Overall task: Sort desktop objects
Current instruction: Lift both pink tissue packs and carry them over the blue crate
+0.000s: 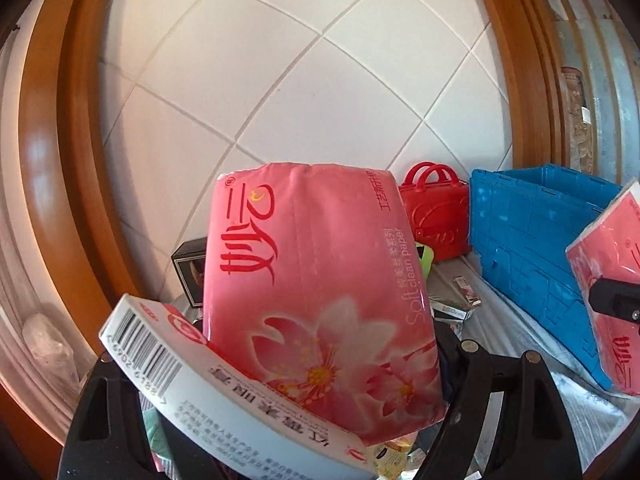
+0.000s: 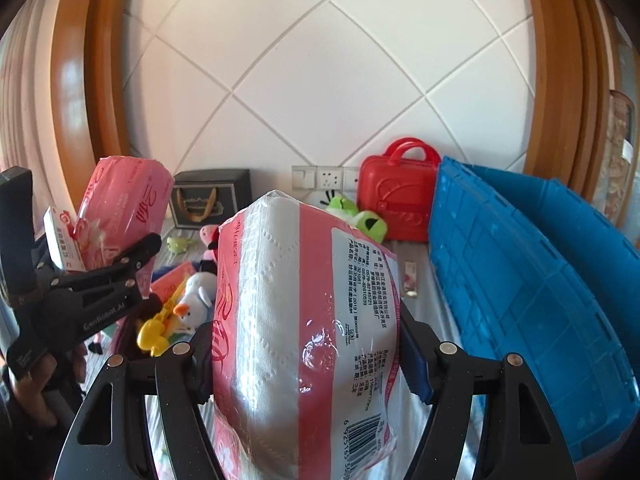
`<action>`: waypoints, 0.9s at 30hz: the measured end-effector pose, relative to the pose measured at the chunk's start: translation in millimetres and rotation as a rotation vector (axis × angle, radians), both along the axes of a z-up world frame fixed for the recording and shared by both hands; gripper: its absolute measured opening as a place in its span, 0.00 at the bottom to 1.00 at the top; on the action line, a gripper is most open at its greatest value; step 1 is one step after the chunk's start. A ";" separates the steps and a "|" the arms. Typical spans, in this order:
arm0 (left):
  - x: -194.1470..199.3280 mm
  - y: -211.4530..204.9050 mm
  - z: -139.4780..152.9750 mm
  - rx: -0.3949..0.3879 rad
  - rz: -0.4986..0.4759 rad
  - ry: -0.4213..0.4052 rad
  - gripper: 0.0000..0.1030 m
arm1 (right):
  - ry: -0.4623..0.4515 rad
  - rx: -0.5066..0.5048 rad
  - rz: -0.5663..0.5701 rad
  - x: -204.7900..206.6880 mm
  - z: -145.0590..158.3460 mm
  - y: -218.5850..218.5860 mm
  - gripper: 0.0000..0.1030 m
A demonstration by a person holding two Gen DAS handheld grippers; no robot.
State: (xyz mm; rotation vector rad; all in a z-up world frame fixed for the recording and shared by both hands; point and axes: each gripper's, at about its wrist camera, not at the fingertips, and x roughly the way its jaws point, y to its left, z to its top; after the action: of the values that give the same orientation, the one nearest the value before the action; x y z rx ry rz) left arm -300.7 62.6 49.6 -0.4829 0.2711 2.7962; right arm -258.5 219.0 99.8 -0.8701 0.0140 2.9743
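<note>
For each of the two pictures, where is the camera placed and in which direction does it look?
Left wrist view: sits on the left gripper, facing the white tiled wall; its jaws hold a pink tissue pack with a white box alongside.
Right wrist view: sits on the right gripper, facing the same wall; its jaws hold another tissue pack; a hand with the left gripper shows at left.
Shared: blue crate, red case, both packs.
</note>
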 end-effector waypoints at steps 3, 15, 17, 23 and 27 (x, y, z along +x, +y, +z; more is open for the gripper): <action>4.2 10.0 10.3 0.026 -0.033 0.012 0.79 | 0.026 -0.002 -0.033 3.5 9.6 2.3 0.69; 35.5 85.3 57.2 0.056 -0.180 0.075 0.79 | 0.099 -0.005 -0.180 36.1 44.0 45.7 0.69; 45.1 102.7 66.6 0.061 -0.209 0.082 0.79 | 0.115 -0.009 -0.200 45.1 49.8 58.4 0.69; 72.1 170.4 89.5 0.069 -0.269 0.103 0.79 | 0.165 0.005 -0.265 76.3 76.9 119.8 0.69; 90.2 226.2 99.4 0.070 -0.317 0.099 0.79 | 0.173 0.016 -0.300 92.4 88.3 167.5 0.69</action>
State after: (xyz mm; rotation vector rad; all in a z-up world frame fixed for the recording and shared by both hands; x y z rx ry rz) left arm -210.5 288.8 149.0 -0.2596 0.2452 2.5125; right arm -166.1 386.5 188.1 -0.5501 0.1160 2.7510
